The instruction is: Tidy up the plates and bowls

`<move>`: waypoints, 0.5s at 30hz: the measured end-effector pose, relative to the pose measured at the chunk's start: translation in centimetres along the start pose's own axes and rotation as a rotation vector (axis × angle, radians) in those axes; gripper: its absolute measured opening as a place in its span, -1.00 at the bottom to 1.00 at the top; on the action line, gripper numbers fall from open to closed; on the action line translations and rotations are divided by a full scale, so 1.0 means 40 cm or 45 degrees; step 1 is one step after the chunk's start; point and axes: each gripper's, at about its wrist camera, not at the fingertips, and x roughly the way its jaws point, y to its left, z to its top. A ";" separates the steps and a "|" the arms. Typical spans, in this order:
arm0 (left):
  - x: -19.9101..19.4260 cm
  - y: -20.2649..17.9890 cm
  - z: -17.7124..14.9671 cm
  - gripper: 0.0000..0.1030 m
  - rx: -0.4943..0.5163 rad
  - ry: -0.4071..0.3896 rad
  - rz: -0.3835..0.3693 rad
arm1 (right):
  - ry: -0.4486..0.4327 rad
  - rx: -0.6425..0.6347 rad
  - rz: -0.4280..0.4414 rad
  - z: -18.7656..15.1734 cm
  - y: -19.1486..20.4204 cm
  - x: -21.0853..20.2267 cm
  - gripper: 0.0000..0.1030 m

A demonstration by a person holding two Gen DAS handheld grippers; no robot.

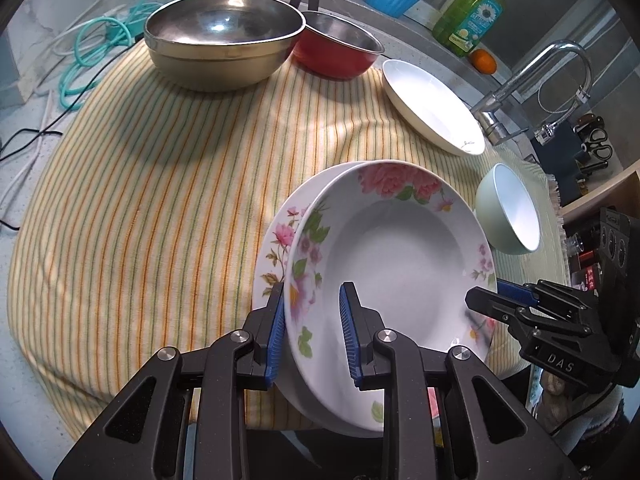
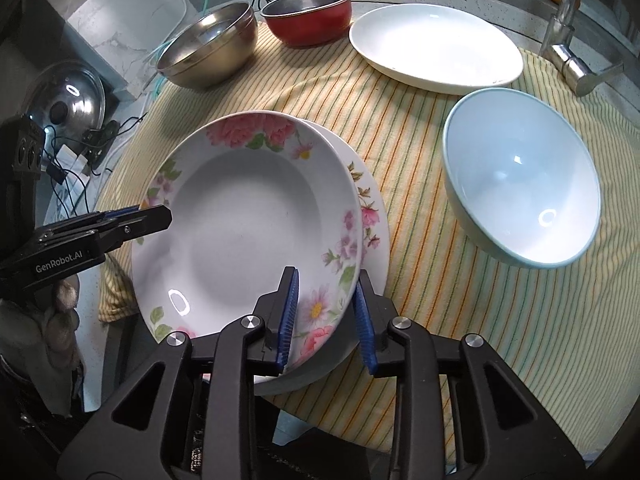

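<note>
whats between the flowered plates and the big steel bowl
Only bare striped cloth separates the flowered plates from the steel bowl; the left wrist view shows it best.

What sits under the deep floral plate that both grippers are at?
Under the deep floral plate lies a second floral plate; only its rim shows along one side, the rest is covered. Both rest on the striped cloth. Whether a third plate hides below cannot be seen.

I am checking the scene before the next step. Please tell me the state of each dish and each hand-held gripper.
Upper floral plate: tilted, rim between both grippers' fingers.
Lower floral plate: flat on cloth.
White plate: empty.
Pale bowl: upright, empty.
Steel bowl: empty.
Red pot: empty.
Left hand-held gripper: open.
Right hand-held gripper: open.
</note>
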 end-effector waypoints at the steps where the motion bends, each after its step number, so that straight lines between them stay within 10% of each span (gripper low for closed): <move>1: 0.000 0.000 0.000 -0.55 -0.001 0.001 0.001 | -0.001 -0.017 -0.017 0.000 0.007 0.000 -0.38; 15: 0.000 -0.010 0.001 -0.54 0.040 0.001 0.053 | -0.003 -0.080 -0.079 -0.005 0.029 -0.004 -0.24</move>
